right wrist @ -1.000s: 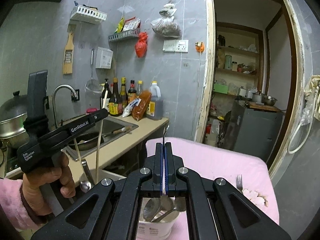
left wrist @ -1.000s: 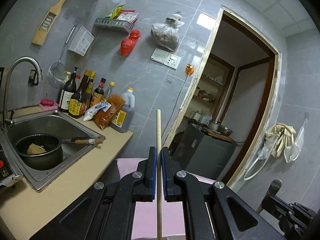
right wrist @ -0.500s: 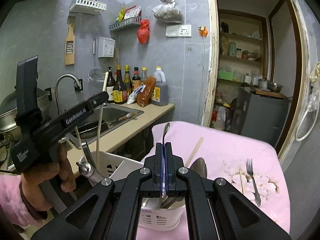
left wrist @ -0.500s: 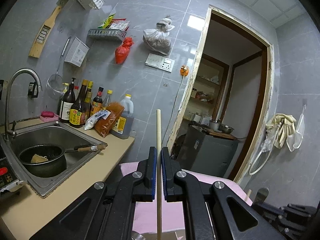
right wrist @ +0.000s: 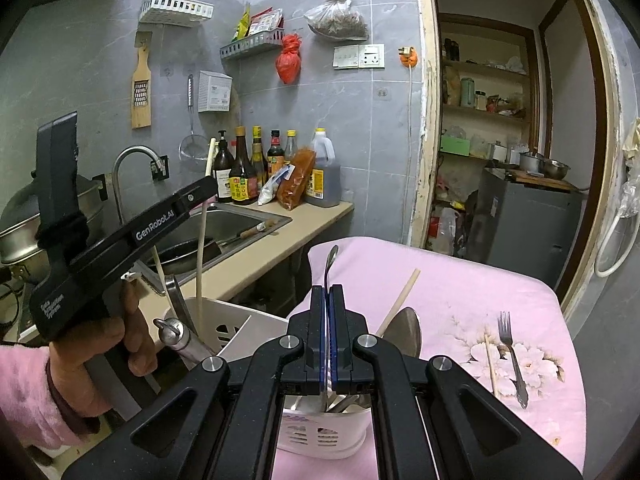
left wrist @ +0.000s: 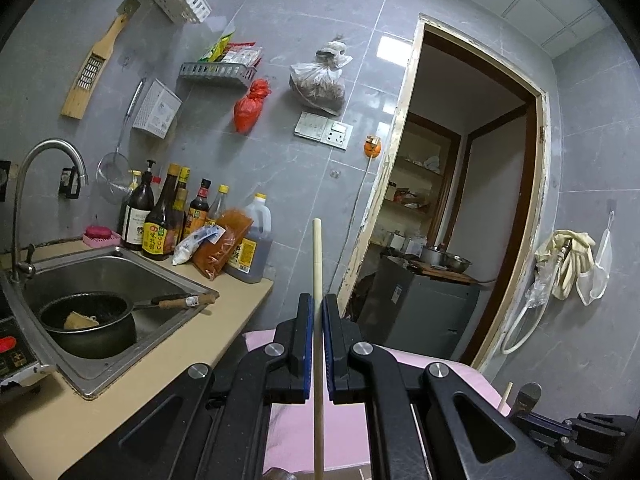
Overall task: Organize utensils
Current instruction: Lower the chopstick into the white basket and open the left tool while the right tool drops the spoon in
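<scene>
My left gripper [left wrist: 316, 312] is shut on a pale wooden chopstick [left wrist: 317, 256] held upright; in the right wrist view the same gripper [right wrist: 208, 190] holds the chopstick [right wrist: 201, 256] with its lower end inside the white utensil holder [right wrist: 224, 330]. My right gripper [right wrist: 328, 300] is shut on a metal spoon handle [right wrist: 330, 260], its bowl down among other spoons in the holder's front compartment [right wrist: 320, 436]. A fork [right wrist: 509, 350] and a loose chopstick [right wrist: 490, 364] lie on the pink cloth [right wrist: 460, 292] to the right.
A wooden-handled ladle [right wrist: 400, 320] stands in the holder. To the left is a counter with a steel sink [left wrist: 100, 276], a black pot [left wrist: 88, 324], and sauce bottles [left wrist: 168, 216]. An open doorway [right wrist: 512, 140] is behind the table.
The right gripper has risen and pulled back, showing more of the table and holder. The left gripper has lowered the chopstick into the holder.
</scene>
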The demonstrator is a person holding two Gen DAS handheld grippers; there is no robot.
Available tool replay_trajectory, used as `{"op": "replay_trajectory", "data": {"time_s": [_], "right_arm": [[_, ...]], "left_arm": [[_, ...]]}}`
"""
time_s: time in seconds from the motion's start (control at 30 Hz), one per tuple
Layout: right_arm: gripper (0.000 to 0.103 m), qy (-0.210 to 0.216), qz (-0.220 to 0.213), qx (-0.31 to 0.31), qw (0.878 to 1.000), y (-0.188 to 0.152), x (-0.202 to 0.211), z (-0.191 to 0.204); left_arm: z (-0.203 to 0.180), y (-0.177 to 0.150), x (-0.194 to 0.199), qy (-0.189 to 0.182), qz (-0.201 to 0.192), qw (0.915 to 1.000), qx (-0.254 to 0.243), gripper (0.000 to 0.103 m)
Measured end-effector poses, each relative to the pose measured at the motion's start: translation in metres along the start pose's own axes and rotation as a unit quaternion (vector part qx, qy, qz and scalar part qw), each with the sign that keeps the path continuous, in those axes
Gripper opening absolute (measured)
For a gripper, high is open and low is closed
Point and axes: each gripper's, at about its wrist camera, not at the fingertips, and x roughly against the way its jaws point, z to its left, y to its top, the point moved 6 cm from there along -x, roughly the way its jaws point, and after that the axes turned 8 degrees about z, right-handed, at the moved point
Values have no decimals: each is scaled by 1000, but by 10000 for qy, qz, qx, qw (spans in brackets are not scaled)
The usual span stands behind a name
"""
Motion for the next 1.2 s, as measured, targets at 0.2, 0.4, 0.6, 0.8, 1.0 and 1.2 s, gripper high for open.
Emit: {"op": "replay_trajectory", "data": {"time_s": [0.2,0.4,0.6,0.8,1.0,1.2], "right_arm": [[2,58,81,-37,9999,-3,-3,2],[3,135,77,-143,9998,-6,-2,2],[3,251,133,-299,9991,-8,-1,0],[4,334,134,-440,9984,-8,1,-3],[19,414,-63,-581,9974,-2,15,-9],[31,378,-310,-793,9956,8,34,-25]], "left_arm": [[-6,0,0,-61,34,9999,-131,5],[-8,-6,9,-165,198,9988,-422,5],[-5,-12,17,-216,500,9970,-544,6],[0,-17,20,-176,836,9945,-598,8],[2,-17,30,-119,981,9943,-401,36],[-11,-6,40,-10,1064,9934,-434,55]]}}
